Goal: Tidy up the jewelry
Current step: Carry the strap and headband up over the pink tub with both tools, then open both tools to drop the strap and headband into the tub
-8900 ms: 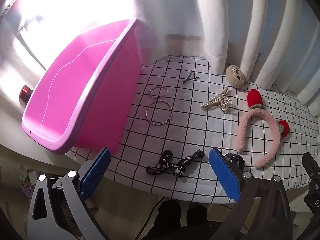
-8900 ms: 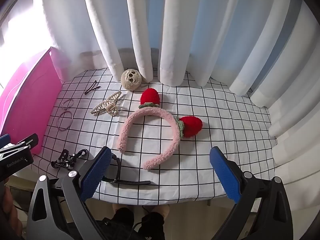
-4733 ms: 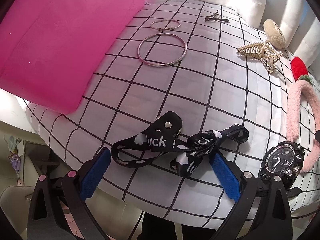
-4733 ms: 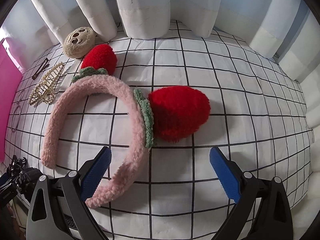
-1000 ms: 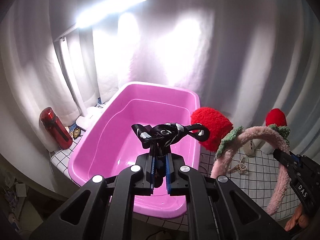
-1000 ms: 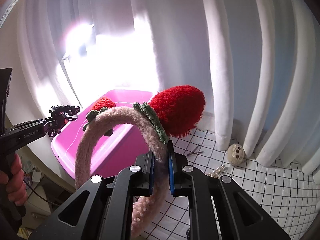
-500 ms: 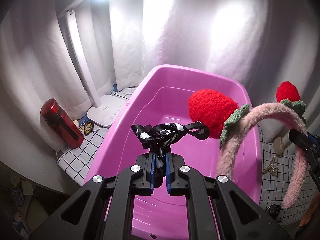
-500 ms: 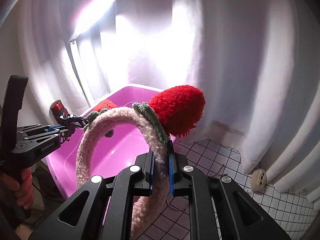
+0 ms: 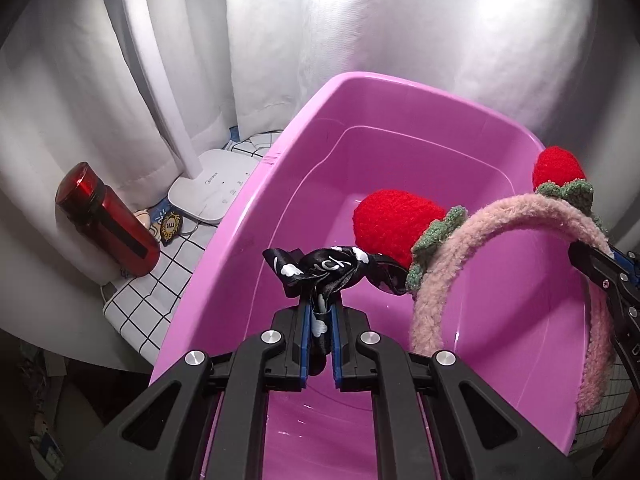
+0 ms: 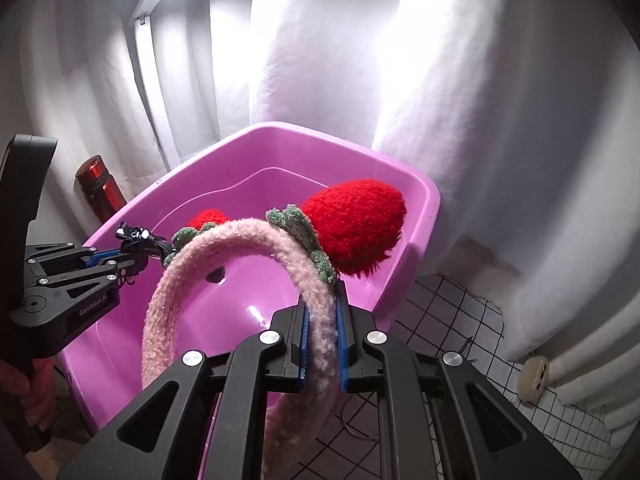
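Left wrist view shows the left gripper with its blue pads pinched together on a black satin ribbon strap printed with white clouds and letters, held in the air above the open pink plastic tub. Just beside it, also over the tub, hangs the fuzzy pink headband with two red knitted strawberries and green leaves, its nearer strawberry close to the strap's end. Right wrist view shows the right gripper clamped on that headband's band just below one strawberry, the arch curving out over the tub's interior. Beyond the tub's far left rim stand a translucent red water bottle and the white base of a desk lamp against the white curtain. On the black-gridded white tablecloth near the tub's right edge lies a round beige sloth-face clip.
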### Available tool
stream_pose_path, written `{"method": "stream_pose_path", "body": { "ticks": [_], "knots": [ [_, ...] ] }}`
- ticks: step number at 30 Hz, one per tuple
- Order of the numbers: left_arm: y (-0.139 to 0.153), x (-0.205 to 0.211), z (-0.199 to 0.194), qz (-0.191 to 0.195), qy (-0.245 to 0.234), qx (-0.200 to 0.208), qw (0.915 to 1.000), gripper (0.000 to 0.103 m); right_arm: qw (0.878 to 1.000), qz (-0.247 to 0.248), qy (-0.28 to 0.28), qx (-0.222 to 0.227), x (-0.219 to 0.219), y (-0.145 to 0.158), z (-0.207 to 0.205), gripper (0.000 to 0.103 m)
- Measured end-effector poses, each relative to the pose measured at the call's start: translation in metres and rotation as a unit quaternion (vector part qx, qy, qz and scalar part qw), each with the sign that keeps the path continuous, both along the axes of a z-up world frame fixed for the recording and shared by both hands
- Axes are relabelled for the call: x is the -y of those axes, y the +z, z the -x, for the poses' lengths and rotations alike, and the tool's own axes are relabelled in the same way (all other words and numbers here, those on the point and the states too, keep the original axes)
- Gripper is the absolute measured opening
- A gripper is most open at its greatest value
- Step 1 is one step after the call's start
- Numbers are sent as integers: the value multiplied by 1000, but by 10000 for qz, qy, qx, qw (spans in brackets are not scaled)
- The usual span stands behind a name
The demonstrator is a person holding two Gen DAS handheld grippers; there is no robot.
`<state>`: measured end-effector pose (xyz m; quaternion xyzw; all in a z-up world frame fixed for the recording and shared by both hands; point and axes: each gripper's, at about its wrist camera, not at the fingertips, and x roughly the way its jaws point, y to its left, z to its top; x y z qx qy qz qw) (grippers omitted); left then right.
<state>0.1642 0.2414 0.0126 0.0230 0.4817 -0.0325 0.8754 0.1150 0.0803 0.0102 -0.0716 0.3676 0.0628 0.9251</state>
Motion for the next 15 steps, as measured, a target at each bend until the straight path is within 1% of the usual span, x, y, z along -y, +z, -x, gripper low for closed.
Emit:
{"method": "stream_pose_path", "body": {
  "ticks": [4, 10, 12, 13, 14, 15],
  "knots": [
    [-9, 0, -6, -12, 57, -141, 9999, 9, 9998, 123, 44, -123, -7, -8, -9, 11],
    [-11, 1, -11, -42, 59, -215, 9997, 9, 9993, 188, 49, -325, -12, -17, -18, 12],
    [-11, 1, -11, -37, 34, -236, 9997, 10, 9990, 164, 63, -404, -12, -19, -20, 21],
    [-11, 2, -11, -35, 24, -250, 9997, 13, 9990, 173, 56, -416, -13, -18, -20, 36],
    [-11, 2, -11, -28, 17, -267, 9996, 13, 9990, 181, 78, -402, -14, -18, -20, 51],
    [-11, 2, -11, -17, 9, -265, 9996, 15, 9992, 204, 93, -344, -15, -17, -18, 55]
  ]
}}
